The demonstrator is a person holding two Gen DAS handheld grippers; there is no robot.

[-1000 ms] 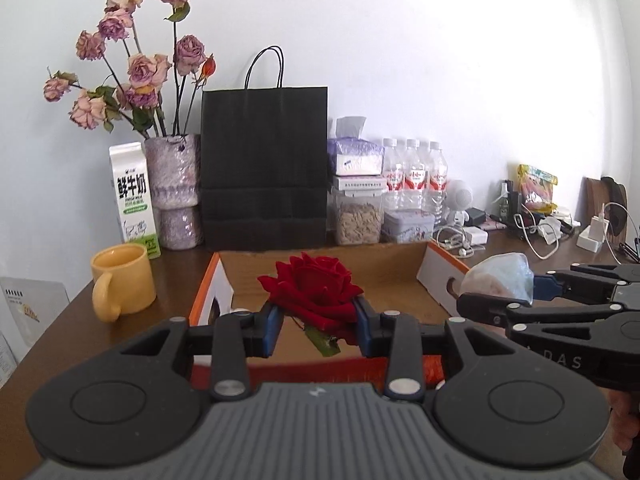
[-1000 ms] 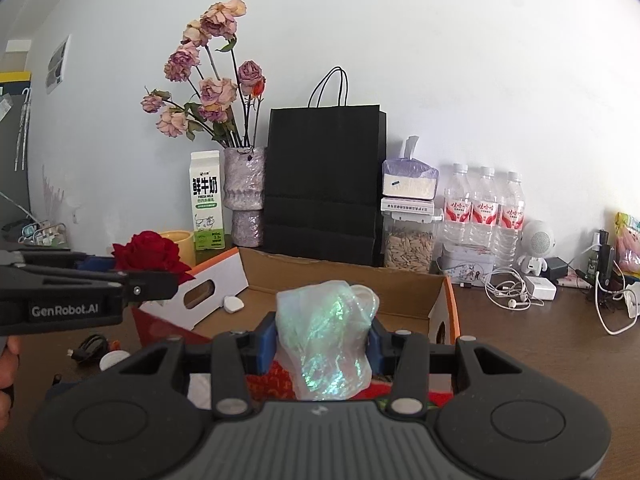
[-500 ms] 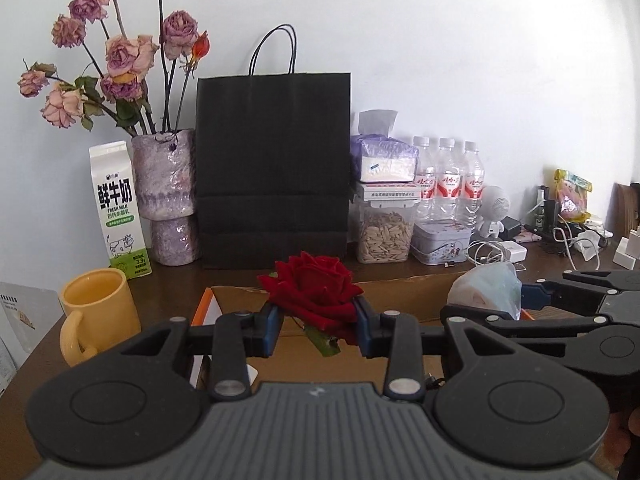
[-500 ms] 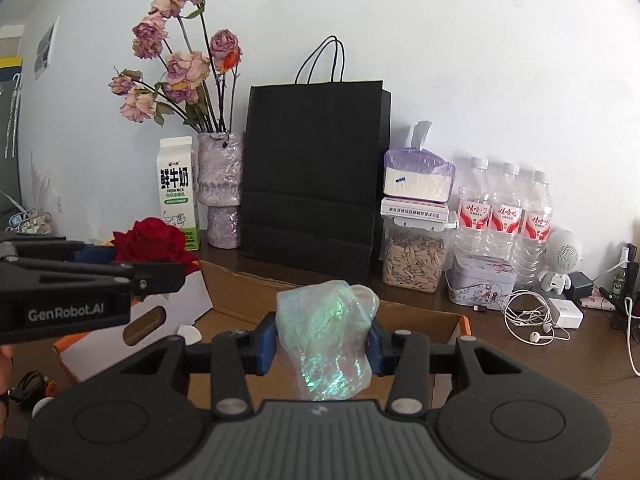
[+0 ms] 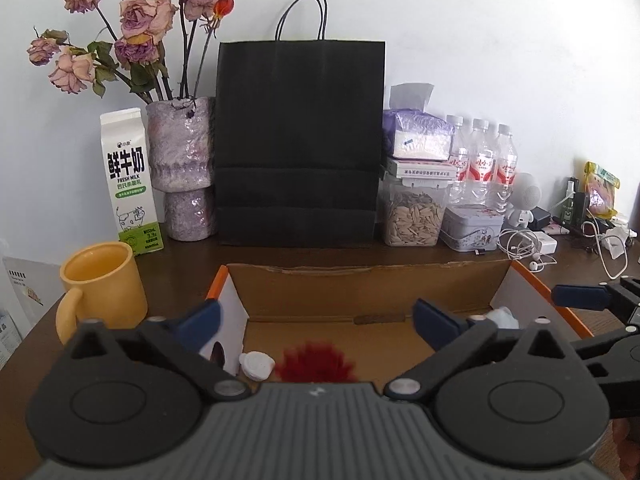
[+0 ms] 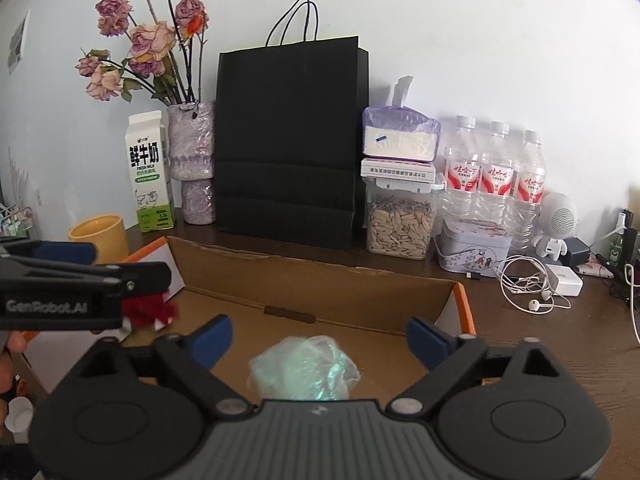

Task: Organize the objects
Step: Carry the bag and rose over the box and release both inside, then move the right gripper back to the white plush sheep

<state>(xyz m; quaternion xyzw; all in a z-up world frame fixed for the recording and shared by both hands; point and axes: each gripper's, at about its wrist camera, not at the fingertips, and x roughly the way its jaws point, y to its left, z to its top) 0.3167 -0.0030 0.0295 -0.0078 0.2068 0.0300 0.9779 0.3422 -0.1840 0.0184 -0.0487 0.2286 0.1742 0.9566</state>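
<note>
An open cardboard box (image 5: 360,284) with orange edges lies on the dark wooden table; it also shows in the right wrist view (image 6: 320,284). My left gripper (image 5: 316,320) is open above the box. A red rose (image 5: 318,366) sits blurred below it inside the box, and shows in the right wrist view (image 6: 150,310). My right gripper (image 6: 318,336) is open over the box. An iridescent crumpled plastic bag (image 6: 304,372) lies below it in the box. A small white cap (image 5: 256,365) lies in the box's left corner.
A yellow mug (image 5: 102,288) stands left of the box. Behind stand a milk carton (image 5: 130,180), a vase of dried roses (image 5: 180,160), a black paper bag (image 5: 298,144), a seed jar (image 5: 412,216), water bottles (image 5: 482,168), a tin (image 5: 472,228) and cables (image 5: 528,244).
Both grippers opened. The rose left the left gripper and the plastic bag left the right gripper; both now sit lower, inside the box. Both cameras moved closer to the back wall.
</note>
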